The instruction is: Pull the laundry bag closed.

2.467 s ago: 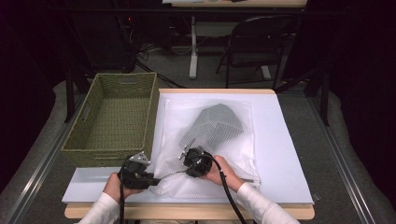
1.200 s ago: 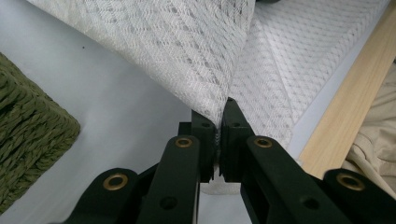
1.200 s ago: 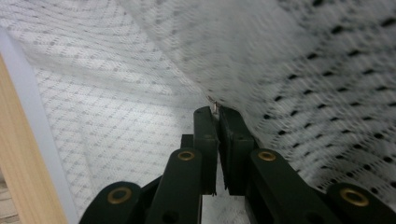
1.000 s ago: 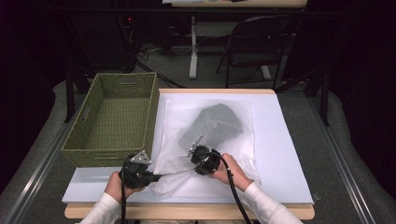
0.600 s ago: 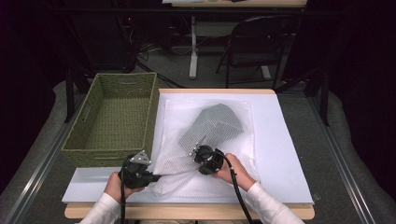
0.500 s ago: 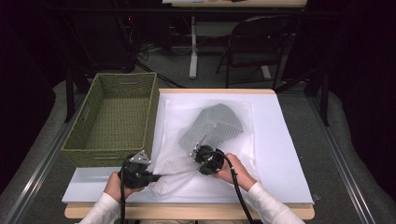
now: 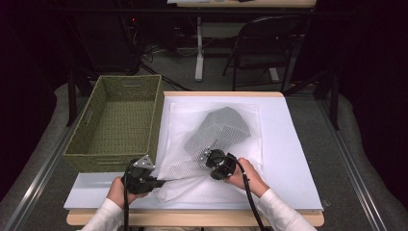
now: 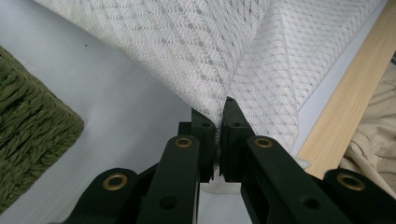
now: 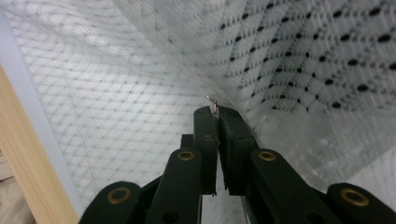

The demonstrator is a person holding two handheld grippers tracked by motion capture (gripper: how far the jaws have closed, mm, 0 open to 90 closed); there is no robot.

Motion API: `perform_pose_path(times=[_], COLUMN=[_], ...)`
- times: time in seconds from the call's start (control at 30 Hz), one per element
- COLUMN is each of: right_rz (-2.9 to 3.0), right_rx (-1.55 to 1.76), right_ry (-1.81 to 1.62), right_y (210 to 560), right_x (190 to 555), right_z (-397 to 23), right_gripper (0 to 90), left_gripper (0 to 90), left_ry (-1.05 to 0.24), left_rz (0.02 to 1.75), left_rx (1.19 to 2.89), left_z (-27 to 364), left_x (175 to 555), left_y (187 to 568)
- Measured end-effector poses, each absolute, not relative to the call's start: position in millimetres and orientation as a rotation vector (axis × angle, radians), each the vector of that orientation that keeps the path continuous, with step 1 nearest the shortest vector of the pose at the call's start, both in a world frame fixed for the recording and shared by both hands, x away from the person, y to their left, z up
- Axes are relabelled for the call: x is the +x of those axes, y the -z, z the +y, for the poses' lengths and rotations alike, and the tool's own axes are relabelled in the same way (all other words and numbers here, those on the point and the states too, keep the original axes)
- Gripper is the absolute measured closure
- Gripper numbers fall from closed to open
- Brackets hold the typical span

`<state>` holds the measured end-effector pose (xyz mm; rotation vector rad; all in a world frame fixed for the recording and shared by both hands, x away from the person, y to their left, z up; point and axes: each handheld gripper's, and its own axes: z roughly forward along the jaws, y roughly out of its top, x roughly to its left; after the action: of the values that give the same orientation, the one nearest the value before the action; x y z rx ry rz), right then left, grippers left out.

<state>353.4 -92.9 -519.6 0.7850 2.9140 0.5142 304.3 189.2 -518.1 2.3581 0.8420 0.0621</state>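
Lying flat on the white-covered tabletop, the white mesh bag holds a dark folded garment whose long axis runs diagonally, from the near left toward the far right. No writing or label can be read. The left tool pinches the bag's near-left corner; the right tool pinches a small metal zipper pull. A green woven basket stands just left.

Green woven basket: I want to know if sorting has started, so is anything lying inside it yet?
No, in the high view the green woven basket shows only its bare woven floor, while the white mesh bag lies on the table beside it.
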Motion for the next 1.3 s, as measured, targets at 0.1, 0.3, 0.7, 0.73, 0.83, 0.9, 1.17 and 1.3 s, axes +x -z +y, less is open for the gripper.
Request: perform_pose_path(times=[0.1, 0.3, 0.7, 0.73, 0.83, 0.9, 1.17, 1.3], right_rz=[2.913, 2.906, 2.891, 2.892, 2.884, 2.879, 2.866, 2.867], right_rx=[0.794, 0.805, 0.837, 0.848, 0.859, 0.868, 0.889, 0.906], right_ry=[-0.500, -0.498, -0.458, -0.453, -0.450, -0.449, -0.446, -0.438], right_y=[519.8, 519.1, 519.0, 518.7, 517.6, 517.1, 515.6, 516.3], right_x=[353.1, 352.8, 351.8, 351.8, 351.5, 350.9, 349.5, 348.3], right_z=[-96.0, -102.5, -116.7, -118.5, -122.7, -124.7, -135.2, -140.7], right_gripper=[86.8, 86.9, 86.9, 86.9, 86.9, 86.9, 86.9, 86.8], left_gripper=[87.3, 87.3, 87.2, 87.2, 87.2, 87.2, 87.2, 87.2], left_ry=[-0.064, -0.062, -0.062, -0.063, -0.064, -0.063, -0.059, -0.059], left_rz=[0.838, 0.838, 0.841, 0.841, 0.840, 0.841, 0.843, 0.844], left_rx=[2.365, 2.364, 2.369, 2.370, 2.369, 2.369, 2.372, 2.372], left_z=[190.0, 190.6, 190.7, 190.6, 190.6, 190.7, 190.8, 190.6], left_x=[304.7, 304.9, 304.8, 304.8, 304.5, 304.5, 304.8, 304.6], left_y=[517.9, 517.7, 517.9, 517.9, 517.6, 517.5, 518.4, 518.3])
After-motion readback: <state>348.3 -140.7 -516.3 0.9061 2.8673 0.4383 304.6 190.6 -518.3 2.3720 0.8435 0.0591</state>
